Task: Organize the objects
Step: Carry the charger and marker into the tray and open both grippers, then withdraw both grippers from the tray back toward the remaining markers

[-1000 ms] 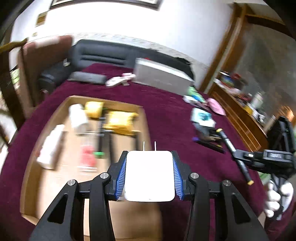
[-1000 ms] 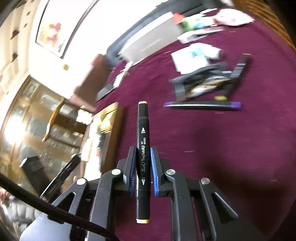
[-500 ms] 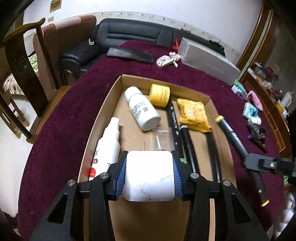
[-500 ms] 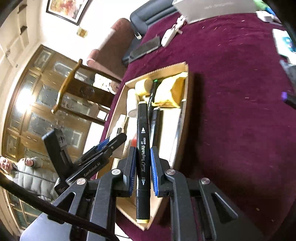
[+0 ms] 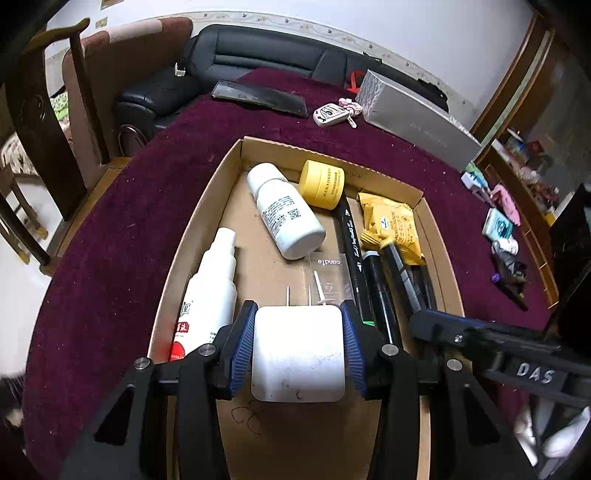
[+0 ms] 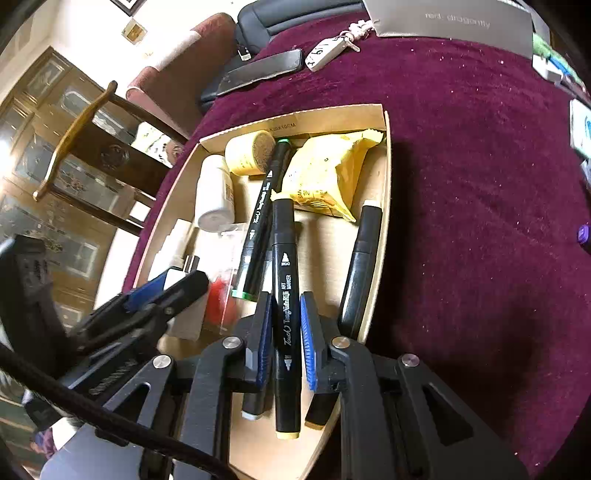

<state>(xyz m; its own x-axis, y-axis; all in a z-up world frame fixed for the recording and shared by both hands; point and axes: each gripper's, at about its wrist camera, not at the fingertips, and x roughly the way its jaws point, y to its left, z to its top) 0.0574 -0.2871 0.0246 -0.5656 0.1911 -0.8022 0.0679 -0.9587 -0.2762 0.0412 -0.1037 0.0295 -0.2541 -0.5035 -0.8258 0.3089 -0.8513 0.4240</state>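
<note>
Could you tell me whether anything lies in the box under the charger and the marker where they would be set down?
Partly. The charger, in the left gripper, hangs over bare floor of the box, its prongs toward a clear packet. The marker, in the right gripper, hangs over other markers.

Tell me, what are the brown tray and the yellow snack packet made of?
The tray looks like plain cardboard: matte brown, with thin folded walls and a raw cut edge. The snack packet seems to be glossy plastic film: it is crinkled, shiny and printed, with a crimped seal at its end.

red item blurred, silver box cropped
</note>
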